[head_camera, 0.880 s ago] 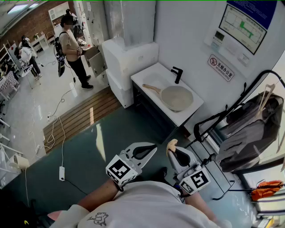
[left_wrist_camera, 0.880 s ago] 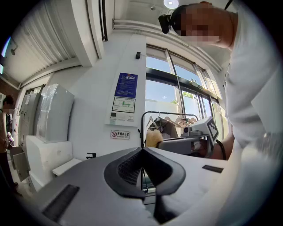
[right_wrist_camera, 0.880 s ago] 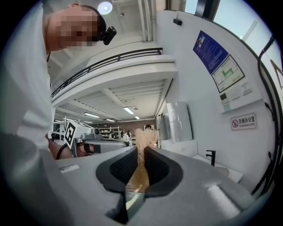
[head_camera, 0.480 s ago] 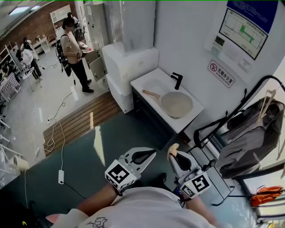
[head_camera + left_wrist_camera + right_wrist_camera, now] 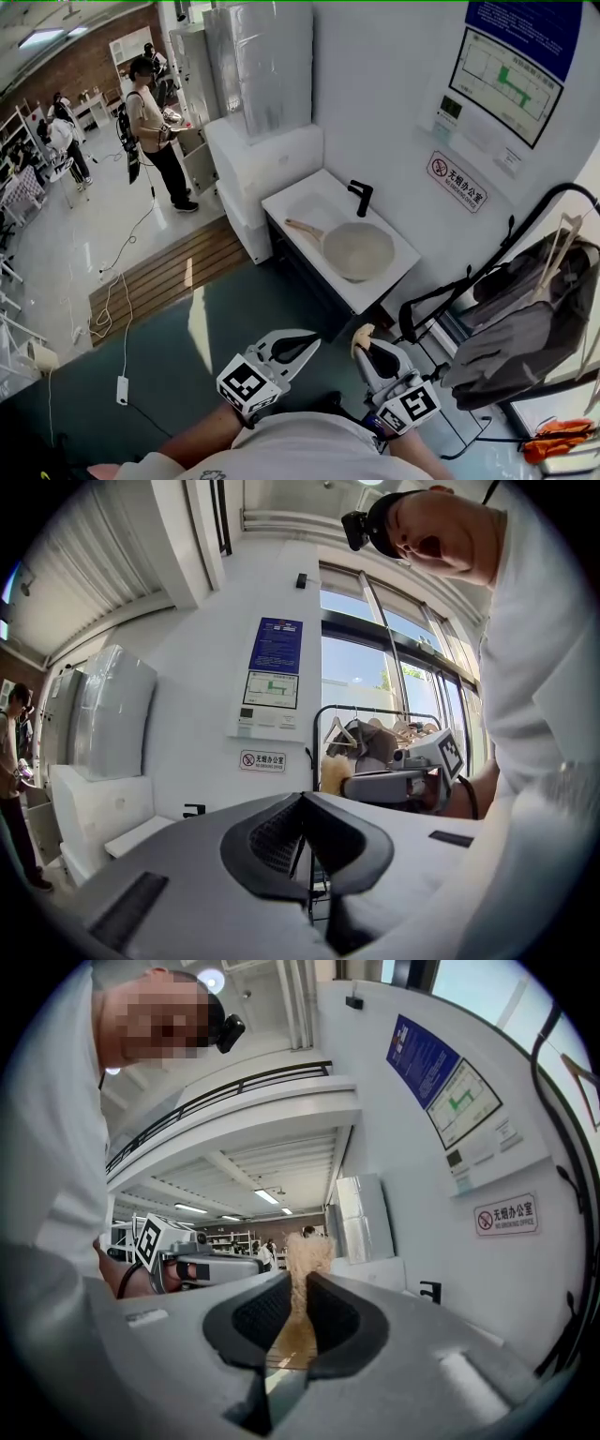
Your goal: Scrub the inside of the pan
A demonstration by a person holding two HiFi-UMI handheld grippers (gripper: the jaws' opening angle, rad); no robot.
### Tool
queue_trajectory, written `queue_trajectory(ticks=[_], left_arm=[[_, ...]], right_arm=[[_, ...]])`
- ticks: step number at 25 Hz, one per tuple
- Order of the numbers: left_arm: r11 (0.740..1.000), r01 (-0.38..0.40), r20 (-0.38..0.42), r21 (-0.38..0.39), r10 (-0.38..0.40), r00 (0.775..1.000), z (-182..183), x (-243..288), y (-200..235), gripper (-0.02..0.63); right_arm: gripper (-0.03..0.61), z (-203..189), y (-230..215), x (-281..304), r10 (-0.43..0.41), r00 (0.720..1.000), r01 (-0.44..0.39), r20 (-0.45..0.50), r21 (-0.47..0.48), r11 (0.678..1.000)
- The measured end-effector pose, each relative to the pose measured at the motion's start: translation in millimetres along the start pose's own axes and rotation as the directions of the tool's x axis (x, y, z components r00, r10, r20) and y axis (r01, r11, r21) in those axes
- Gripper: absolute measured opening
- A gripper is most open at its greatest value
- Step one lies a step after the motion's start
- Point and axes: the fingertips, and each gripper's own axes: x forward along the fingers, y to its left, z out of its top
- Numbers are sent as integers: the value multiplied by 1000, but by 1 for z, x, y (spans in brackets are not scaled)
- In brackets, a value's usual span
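Note:
A beige pan point(image 5: 360, 251) with a wooden handle lies on the white sink counter point(image 5: 298, 200), beside a black tap point(image 5: 357, 197), well ahead of both grippers. My left gripper point(image 5: 315, 335) is held level near my body, its jaws shut with nothing between them; its closed tips point(image 5: 302, 797) show in the left gripper view. My right gripper point(image 5: 362, 339) is shut on a tan scrubbing sponge point(image 5: 362, 330), which sticks out past the tips point(image 5: 304, 1258). Both grippers are far from the pan.
A black clothes rack with a grey bag point(image 5: 525, 300) stands to the right of the counter. White cabinets point(image 5: 262, 84) rise behind it. A person point(image 5: 152, 131) stands at the far left. A cable and power strip point(image 5: 122, 389) lie on the floor.
The head view has shifted: the counter and pan now sit lower and further left in the picture. Both grippers keep the same pose, the sponge still in the right one.

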Motion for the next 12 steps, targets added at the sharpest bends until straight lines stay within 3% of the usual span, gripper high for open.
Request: queue_trajectory(ticks=[12], left_arm=[[999, -41, -7, 6, 41, 999, 3, 97, 15, 2]], right_arm=[[49, 2, -105, -5, 44, 999, -44, 3, 19, 999]])
